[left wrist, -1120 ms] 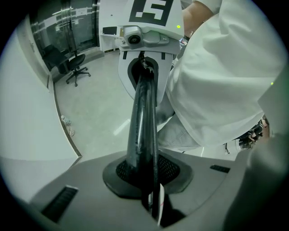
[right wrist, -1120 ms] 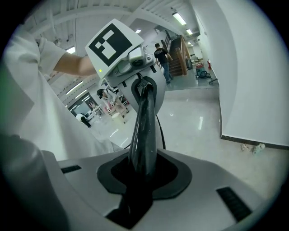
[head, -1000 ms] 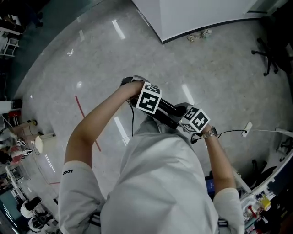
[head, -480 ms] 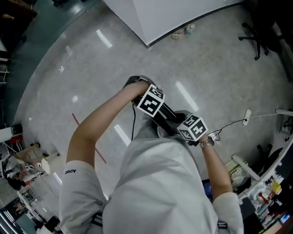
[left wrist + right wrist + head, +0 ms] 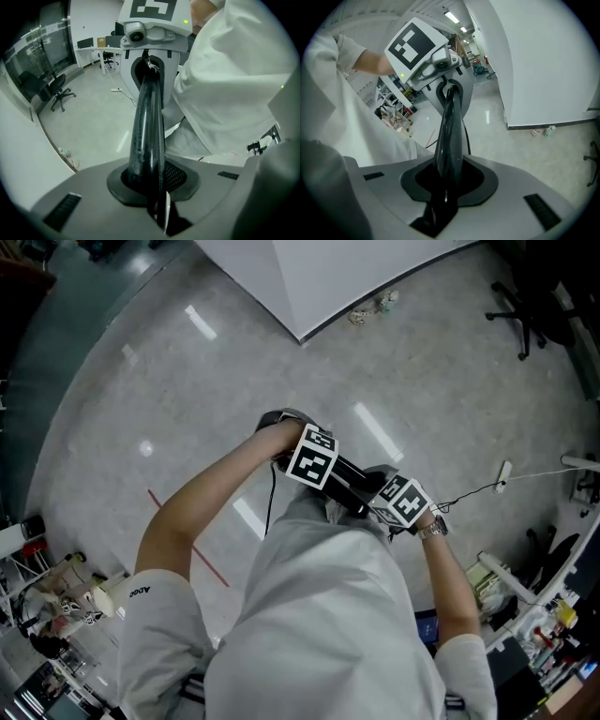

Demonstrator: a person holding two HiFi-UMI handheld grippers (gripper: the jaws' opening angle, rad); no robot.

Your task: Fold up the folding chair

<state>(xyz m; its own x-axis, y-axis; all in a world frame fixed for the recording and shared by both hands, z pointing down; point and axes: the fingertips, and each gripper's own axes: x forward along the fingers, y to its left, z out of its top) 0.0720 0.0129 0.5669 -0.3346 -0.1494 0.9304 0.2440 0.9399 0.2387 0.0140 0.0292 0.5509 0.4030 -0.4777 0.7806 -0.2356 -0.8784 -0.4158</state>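
Head view, looking steeply down: a person in a white short-sleeved shirt (image 5: 319,615) stands on a grey, speckled, polished floor (image 5: 141,371). The person holds the left gripper (image 5: 339,472) and the right gripper (image 5: 367,491) nose to nose in front of the body. Between the left black-and-white marker cube (image 5: 312,456) and the right marker cube (image 5: 404,501), the two sets of black jaws form one short dark bar. Where one set ends and the other begins cannot be told. A metal wristwatch (image 5: 432,530) sits on the right wrist.

Left gripper view: the jaws lie together as a glossy black shaft with only a thin seam between them and nothing visible in it. The shaft reaches the mouth of the right gripper, just under its camera lens (image 5: 136,33).

Right gripper view: the jaws have just been closing. They show as a single black shaft with nothing between them, running up to the left gripper's mouth below its cube.

Surroundings: a white wall panel (image 5: 366,268) meets the floor at its far edge. A thin red line (image 5: 187,535) marks the floor towards its left side. A black swivel chair on castors (image 5: 534,296) stands at the far right corner, and a white power strip on a cable (image 5: 503,477) lies near the right edge.

Folding chair: shown in none of the three views.
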